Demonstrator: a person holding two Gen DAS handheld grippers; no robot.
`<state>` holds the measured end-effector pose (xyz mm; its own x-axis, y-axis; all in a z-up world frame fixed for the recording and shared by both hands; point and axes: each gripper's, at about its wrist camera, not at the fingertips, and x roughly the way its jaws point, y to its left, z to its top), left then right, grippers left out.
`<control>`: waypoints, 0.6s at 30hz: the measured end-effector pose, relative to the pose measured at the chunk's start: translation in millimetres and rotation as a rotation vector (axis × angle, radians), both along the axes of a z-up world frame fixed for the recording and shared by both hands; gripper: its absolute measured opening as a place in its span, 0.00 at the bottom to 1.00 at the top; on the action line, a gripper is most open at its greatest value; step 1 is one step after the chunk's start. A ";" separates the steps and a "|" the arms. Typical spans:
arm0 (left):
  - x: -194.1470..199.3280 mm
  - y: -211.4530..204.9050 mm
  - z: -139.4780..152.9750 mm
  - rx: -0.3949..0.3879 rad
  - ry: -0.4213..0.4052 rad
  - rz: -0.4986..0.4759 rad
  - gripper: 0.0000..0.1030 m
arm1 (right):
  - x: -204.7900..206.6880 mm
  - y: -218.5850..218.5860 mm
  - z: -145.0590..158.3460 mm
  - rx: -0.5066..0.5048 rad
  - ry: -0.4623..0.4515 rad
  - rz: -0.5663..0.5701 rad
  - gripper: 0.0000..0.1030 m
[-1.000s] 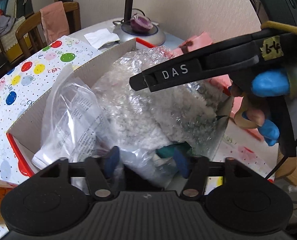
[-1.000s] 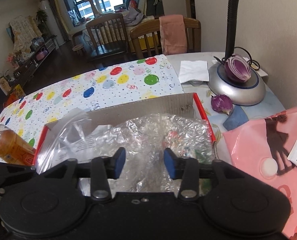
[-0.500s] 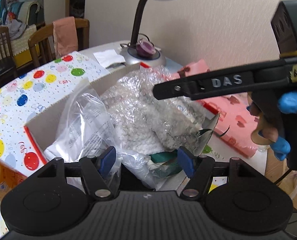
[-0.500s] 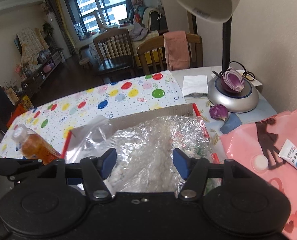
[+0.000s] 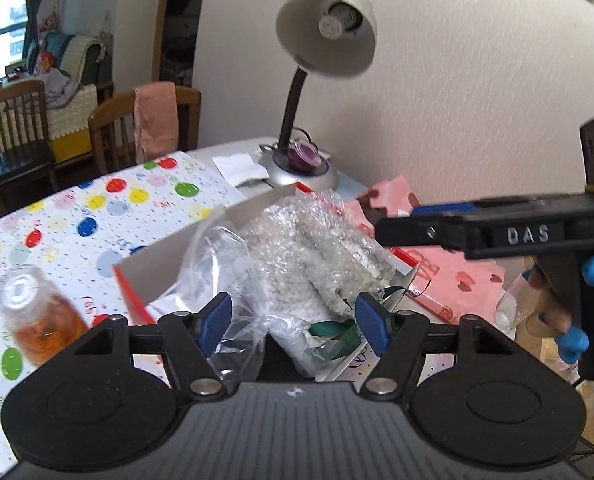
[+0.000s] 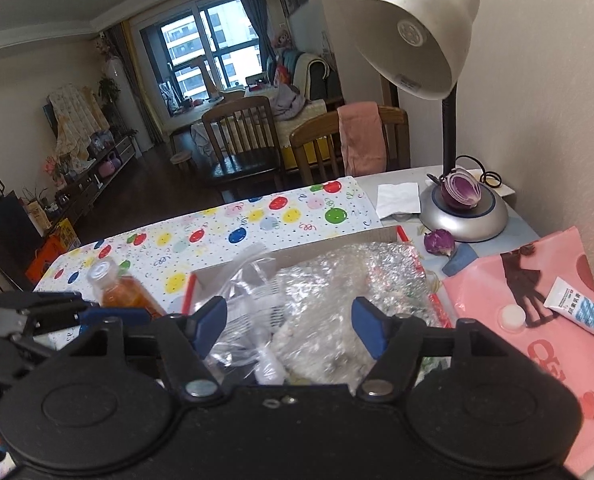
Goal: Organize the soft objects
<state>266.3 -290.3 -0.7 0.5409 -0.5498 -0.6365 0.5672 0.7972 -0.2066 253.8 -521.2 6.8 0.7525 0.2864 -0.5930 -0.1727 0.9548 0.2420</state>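
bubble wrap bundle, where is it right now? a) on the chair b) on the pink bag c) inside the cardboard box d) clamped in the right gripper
c: the bubble wrap bundle sits in the cardboard box beside a clear plastic bag, and the right gripper stands open above it with its pads clear of the wrap.

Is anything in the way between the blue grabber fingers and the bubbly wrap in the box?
Nothing visible blocks it. The right hand-held gripper hangs open just above the bubble wrap bundle in the cardboard box; its jaws have just been opening, nothing between them.
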 end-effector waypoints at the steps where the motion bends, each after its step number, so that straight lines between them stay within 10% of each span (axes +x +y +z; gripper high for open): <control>1: -3.8 4.8 2.5 -0.003 -0.005 0.006 0.66 | -5.2 2.5 1.0 0.006 -0.003 -0.001 0.68; 18: -68.3 84.1 35.5 -0.065 -0.128 0.079 0.75 | -78.6 65.7 6.6 0.077 -0.098 -0.020 0.82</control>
